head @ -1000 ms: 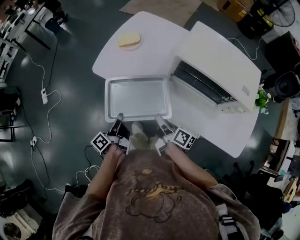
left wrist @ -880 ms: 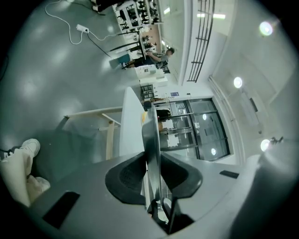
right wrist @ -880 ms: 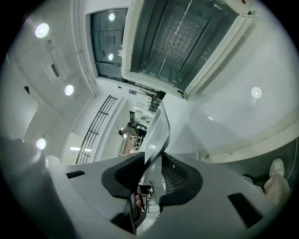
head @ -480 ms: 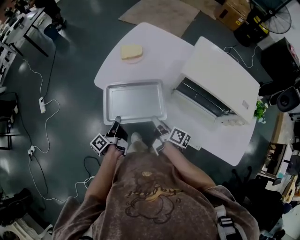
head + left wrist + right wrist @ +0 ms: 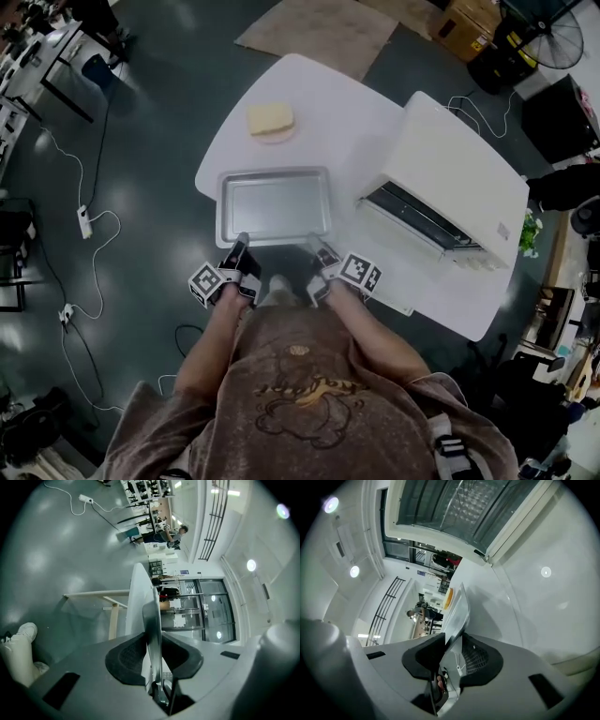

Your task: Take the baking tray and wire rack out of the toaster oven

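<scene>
A shallow metal baking tray (image 5: 274, 206) is over the near left part of the white table (image 5: 328, 112), just left of the toaster oven (image 5: 459, 178). My left gripper (image 5: 239, 246) is shut on the left end of the tray's near rim, and my right gripper (image 5: 319, 248) is shut on the right end. The rim shows edge-on between the pads in the left gripper view (image 5: 152, 620) and in the right gripper view (image 5: 457, 609). The oven's front stands open (image 5: 417, 217); wire bars show inside its mouth (image 5: 473, 501). I cannot tell whether the tray touches the table.
A slice of bread on a small plate (image 5: 270, 120) lies at the far side of the table. Cables and a power strip (image 5: 82, 220) trail over the floor on the left. The person's feet (image 5: 277, 286) are close under the tray's near rim.
Both grippers have carried the tray leftward, away from the oven's mouth and a little lower; a gap has opened between the tray's right edge and the oven.
</scene>
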Available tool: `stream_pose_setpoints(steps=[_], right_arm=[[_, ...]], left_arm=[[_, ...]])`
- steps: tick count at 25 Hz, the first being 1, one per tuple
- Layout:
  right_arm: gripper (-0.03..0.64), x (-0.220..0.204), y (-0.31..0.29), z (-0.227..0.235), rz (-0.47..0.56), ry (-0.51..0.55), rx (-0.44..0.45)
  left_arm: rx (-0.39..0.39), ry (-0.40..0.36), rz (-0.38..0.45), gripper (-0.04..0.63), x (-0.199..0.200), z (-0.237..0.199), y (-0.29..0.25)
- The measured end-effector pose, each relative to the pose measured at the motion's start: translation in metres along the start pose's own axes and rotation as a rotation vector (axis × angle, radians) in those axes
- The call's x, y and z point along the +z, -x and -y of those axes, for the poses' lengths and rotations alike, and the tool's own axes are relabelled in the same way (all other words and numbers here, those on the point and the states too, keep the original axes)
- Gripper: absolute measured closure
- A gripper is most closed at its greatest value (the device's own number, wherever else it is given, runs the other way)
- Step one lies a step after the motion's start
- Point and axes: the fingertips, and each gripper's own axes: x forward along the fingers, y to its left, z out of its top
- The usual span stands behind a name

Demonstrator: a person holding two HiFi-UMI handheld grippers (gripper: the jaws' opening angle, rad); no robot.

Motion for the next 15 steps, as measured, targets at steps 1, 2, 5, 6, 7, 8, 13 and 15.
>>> stream_pose_setpoints(steps=[1, 2, 5, 6, 7, 8, 13, 15], right_arm=[[0.511, 0.000, -0.003, 0.001, 0.001, -0.004, -0.006], [0.511, 0.000, -0.007, 0.002, 0.003, -0.009, -0.012], [0.511, 0.000, -0.017, 0.004, 0.012, -0.020, -0.027], [0.512, 0.000, -0.019, 0.004, 0.015, -0.022, -0.030], [0.512, 0.000, -0.021, 0.004, 0.020, -0.025, -0.032], [0.514, 0.000, -0.023, 0.004, 0.025, -0.029, -0.033], [0.520, 0.001, -0.030, 0.009, 0.053, -0.059, -0.058], [0.522, 0.001, -0.031, 0.014, 0.059, -0.066, -0.077]], left_arm=[[0.007, -0.001, -0.004, 0.512, 0.002, -0.003, -0.002], [0.013, -0.002, -0.006, 0.511, 0.005, -0.005, -0.003], [0.027, 0.005, -0.004, 0.512, 0.014, -0.009, -0.009], [0.032, 0.007, -0.003, 0.512, 0.016, -0.010, -0.011], [0.037, 0.007, -0.005, 0.512, 0.018, -0.010, -0.012], [0.040, 0.003, -0.008, 0.512, 0.021, -0.010, -0.014], [0.081, -0.006, -0.046, 0.507, 0.025, -0.014, -0.020], [0.107, -0.008, -0.069, 0.479, 0.023, -0.017, -0.020]])
